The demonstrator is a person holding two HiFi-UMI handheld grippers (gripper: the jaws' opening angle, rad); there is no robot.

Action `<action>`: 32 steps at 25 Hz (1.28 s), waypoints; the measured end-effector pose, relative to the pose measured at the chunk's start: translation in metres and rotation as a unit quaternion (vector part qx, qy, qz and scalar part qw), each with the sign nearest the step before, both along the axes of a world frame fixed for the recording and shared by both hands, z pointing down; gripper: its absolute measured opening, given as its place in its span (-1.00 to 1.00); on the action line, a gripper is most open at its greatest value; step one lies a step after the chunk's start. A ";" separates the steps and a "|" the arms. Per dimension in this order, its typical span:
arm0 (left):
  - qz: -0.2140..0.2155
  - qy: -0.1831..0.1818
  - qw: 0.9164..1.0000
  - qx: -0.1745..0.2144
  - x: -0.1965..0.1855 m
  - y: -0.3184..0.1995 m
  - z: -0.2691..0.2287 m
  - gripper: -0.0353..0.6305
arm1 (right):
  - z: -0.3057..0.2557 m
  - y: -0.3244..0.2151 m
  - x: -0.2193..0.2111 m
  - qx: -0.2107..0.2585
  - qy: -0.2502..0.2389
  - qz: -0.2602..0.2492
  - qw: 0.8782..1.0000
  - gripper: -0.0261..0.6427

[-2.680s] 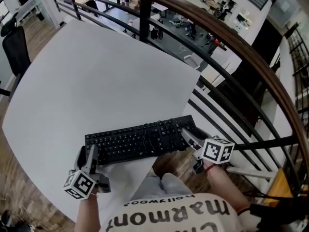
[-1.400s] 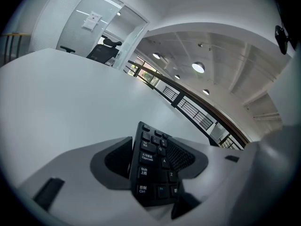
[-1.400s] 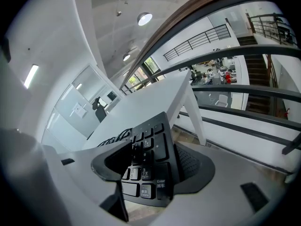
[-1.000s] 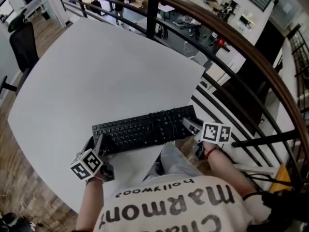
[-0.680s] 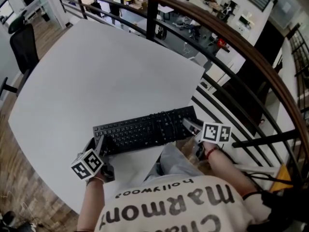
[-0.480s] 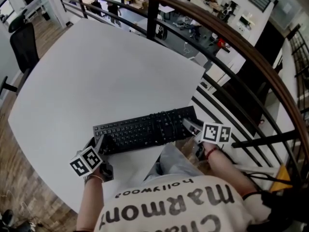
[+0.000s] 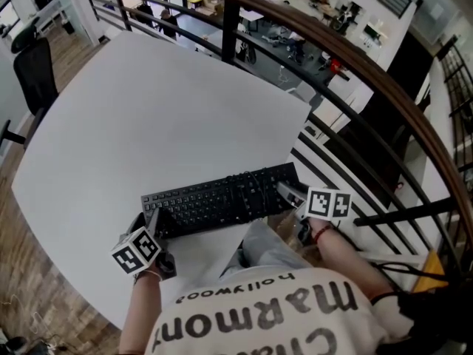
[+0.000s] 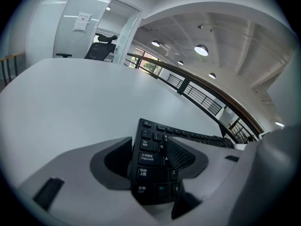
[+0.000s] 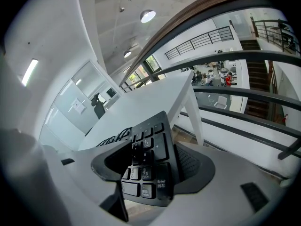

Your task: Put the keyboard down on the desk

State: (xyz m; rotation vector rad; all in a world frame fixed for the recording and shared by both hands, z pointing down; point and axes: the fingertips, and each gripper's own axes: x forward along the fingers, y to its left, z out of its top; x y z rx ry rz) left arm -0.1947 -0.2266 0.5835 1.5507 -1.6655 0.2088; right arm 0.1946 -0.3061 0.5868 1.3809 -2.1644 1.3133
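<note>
A black keyboard (image 7: 222,198) lies flat along the near edge of the white desk (image 7: 148,109). Its right end juts past the desk's edge. My left gripper (image 7: 151,222) straddles the keyboard's left end (image 8: 153,166), its jaws standing wide on either side of the thin board. At the other end, the number pad (image 9: 148,161) sits in the wide gap of my right gripper (image 7: 290,193). Neither gripper's pads are seen pressing on the keyboard. Both grippers are open.
A dark railing with a wooden top rail (image 7: 355,58) curves behind and to the right of the desk. A black office chair (image 7: 33,69) stands at the far left. The person's knee (image 7: 260,248) is just below the keyboard, over wooden floor.
The keyboard and both grippers stay in nearly the same places throughout. The left gripper's marker cube has rolled slightly.
</note>
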 end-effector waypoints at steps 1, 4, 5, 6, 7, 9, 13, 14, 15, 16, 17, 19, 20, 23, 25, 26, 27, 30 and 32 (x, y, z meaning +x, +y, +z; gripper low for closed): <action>-0.002 -0.010 1.000 0.002 0.000 0.001 0.000 -0.22 | 0.000 -0.001 0.000 0.001 0.002 0.000 1.000 -0.10; -0.006 -0.043 0.999 0.010 0.000 0.004 -0.002 -0.22 | 0.001 -0.001 0.000 0.006 0.006 -0.003 1.000 -0.09; -0.007 -0.053 0.998 0.012 -0.001 0.004 -0.003 -0.22 | 0.000 -0.001 0.000 0.009 0.007 -0.004 1.000 -0.09; -0.008 -0.061 0.998 0.014 -0.001 0.004 -0.004 -0.22 | 0.000 -0.002 0.000 0.012 0.007 -0.006 1.000 -0.09; -0.009 -0.067 0.998 0.016 -0.001 0.004 -0.005 -0.22 | 0.000 -0.003 0.000 0.014 0.006 -0.007 1.000 -0.09; -0.009 -0.072 0.997 0.020 -0.001 0.004 -0.005 -0.22 | 0.000 -0.004 0.000 0.018 0.007 -0.009 1.000 -0.09; -0.009 -0.078 0.997 0.023 -0.001 0.005 -0.005 -0.22 | 0.000 -0.008 -0.002 0.027 0.011 -0.013 0.999 -0.08; -0.008 -0.079 0.997 0.023 -0.002 0.005 -0.005 -0.22 | 0.000 -0.008 -0.002 0.030 0.011 -0.014 0.999 -0.08; -0.008 -0.079 0.997 0.022 -0.002 0.005 -0.005 -0.22 | 0.001 -0.008 -0.002 0.031 0.011 -0.015 0.999 -0.08; -0.007 -0.079 0.997 0.022 -0.002 0.006 -0.005 -0.22 | 0.001 -0.008 -0.002 0.032 0.011 -0.014 0.999 -0.08; -0.007 -0.080 0.997 0.022 -0.001 0.006 -0.006 -0.22 | 0.001 -0.008 -0.002 0.034 0.010 -0.014 0.999 -0.08; -0.005 -0.085 0.996 0.030 0.000 0.005 -0.008 -0.22 | 0.000 -0.009 -0.001 0.040 0.008 -0.014 0.999 -0.08; -0.004 -0.092 0.995 0.038 0.000 0.005 -0.010 -0.22 | 0.000 -0.010 -0.001 0.043 0.008 -0.015 0.999 -0.08; -0.021 -0.135 0.989 0.064 -0.004 0.011 -0.016 -0.37 | -0.001 -0.011 0.000 0.058 0.029 -0.029 0.997 -0.07; -0.034 -0.158 0.985 0.066 -0.007 0.019 -0.021 -0.38 | -0.003 -0.011 -0.001 0.073 0.054 -0.051 0.995 -0.05; -0.038 -0.162 0.984 0.065 -0.008 0.022 -0.024 -0.38 | -0.003 -0.012 -0.001 0.079 0.064 -0.064 0.993 -0.05; -0.039 -0.162 0.984 0.063 -0.008 0.024 -0.027 -0.38 | -0.003 -0.013 -0.002 0.083 0.072 -0.075 0.991 -0.04; -0.045 -0.144 0.987 0.055 -0.001 0.029 -0.034 -0.41 | -0.002 -0.014 -0.003 0.085 0.072 -0.090 0.990 -0.03; -0.054 -0.125 0.989 0.064 0.009 0.033 -0.044 -0.49 | -0.001 -0.014 -0.004 0.086 0.057 -0.097 0.990 -0.03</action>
